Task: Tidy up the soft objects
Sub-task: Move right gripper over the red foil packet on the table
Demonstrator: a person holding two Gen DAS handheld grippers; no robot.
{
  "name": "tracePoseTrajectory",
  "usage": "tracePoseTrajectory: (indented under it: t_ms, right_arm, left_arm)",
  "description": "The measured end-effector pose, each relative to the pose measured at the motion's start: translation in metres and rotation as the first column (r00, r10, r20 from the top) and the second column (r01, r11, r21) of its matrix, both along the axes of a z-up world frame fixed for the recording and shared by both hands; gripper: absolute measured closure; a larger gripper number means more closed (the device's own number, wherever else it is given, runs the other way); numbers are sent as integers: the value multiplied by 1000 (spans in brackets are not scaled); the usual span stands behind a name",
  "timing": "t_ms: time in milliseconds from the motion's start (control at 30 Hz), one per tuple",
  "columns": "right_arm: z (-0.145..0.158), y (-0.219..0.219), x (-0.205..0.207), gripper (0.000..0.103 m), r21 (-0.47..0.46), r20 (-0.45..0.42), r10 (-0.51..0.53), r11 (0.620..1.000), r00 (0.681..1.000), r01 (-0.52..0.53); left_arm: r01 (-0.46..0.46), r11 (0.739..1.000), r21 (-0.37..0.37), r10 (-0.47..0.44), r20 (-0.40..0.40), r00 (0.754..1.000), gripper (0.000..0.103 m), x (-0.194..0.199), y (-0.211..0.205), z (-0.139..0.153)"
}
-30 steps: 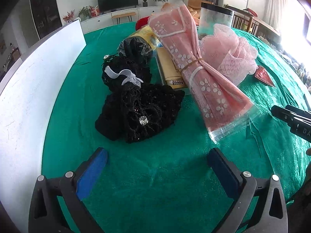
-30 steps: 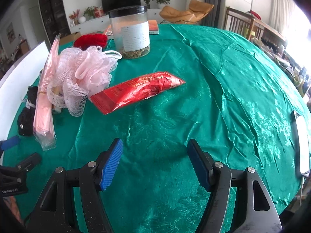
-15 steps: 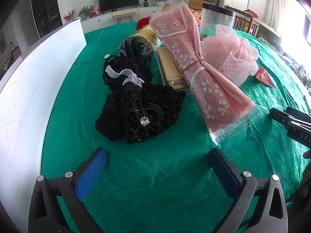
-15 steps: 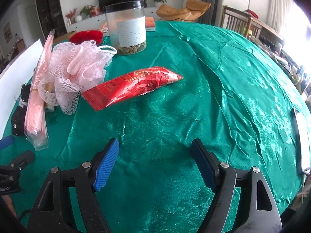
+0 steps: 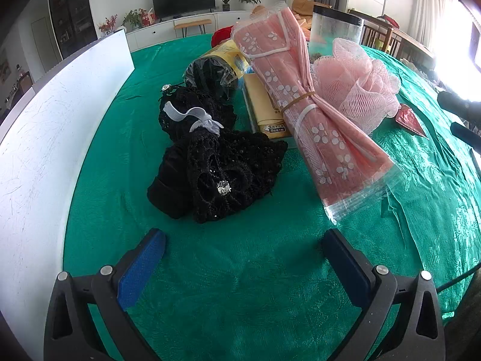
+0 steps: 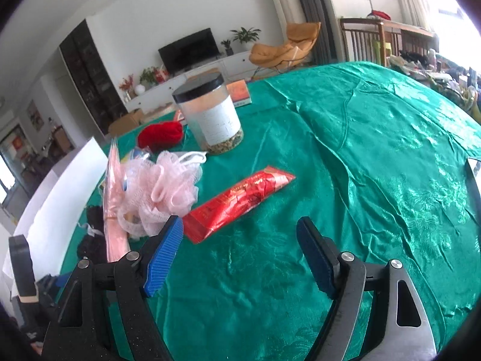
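A black lace cloth bundle [image 5: 222,165] with a white band lies on the green tablecloth just ahead of my open, empty left gripper [image 5: 243,258]. A pink flowered cloth in a clear bag [image 5: 312,111] leans across a yellow tissue pack [image 5: 264,105]. A pink mesh bath puff [image 5: 357,81] sits to its right; it also shows in the right wrist view [image 6: 162,192]. My right gripper [image 6: 240,249] is open and empty, raised above the cloth, near a red foil packet [image 6: 240,201].
A white board [image 5: 45,138] stands along the table's left edge. A clear jar with a black lid [image 6: 210,117], a red yarn ball [image 6: 160,134] and a book [image 6: 239,91] sit at the back. A black-and-yellow roll [image 5: 216,72] lies behind the lace.
My right gripper has lifted and tilted up, moving towards the red packet and the puff. My left gripper has barely moved.
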State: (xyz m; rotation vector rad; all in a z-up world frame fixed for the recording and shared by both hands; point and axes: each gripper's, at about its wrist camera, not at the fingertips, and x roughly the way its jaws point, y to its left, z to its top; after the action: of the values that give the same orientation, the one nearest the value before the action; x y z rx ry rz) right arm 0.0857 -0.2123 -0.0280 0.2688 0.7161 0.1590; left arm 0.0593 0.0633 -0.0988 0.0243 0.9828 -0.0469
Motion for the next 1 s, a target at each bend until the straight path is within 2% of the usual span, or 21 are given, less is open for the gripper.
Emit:
tracePoseTrajectory:
  t_ms: [67,133,233,300,400,500,633,767,900,1000]
  right_arm:
    - [4,4,29,22,25,-56,-3,1000,998,5]
    - [1,14,59,22,11,-123,-4,1000,992,6]
    - [-14,39,93,23,-99,-232,19,994,973,-43]
    - [-26,52,100,23,-211,-279,33,973,960,-94]
    - [-38,46,89,23,-337,-288,-1,936,957,-100]
    - [-37,14,72,23,-430,-232,-139,903,963,27]
    - [-26,-18,50,23,-387,-165,-184,916,969,108]
    - [-25,-28,25,23,-271,-114,-173,953,978,137]
    - [-40,-22,21,23,-187,-183,-130,978,974,95]
    - [-44,-15,20,23,-198,-196,-128,976,972,89]
  left_arm:
    - [0,1000,0,0,0,1000,0,0,0,0]
    - [0,1000,0,0,0,1000,0,0,0,0]
    - [0,1000,0,0,0,1000,0,0,0,0]
    - [0,1000,0,0,0,1000,0,0,0,0]
    - [-1,1000,0,1,1,1000,0,0,0,0]
    - [-1,1000,0,1,1,1000,0,0,0,0]
    - [-1,1000,0,1,1,1000,0,0,0,0]
    - [0,1000,-1,0,1,1000,0,0,0,0]
    - [-1,1000,-1,1,1,1000,0,0,0,-1]
    - [-1,1000,-1,1,1,1000,0,0,0,-1]
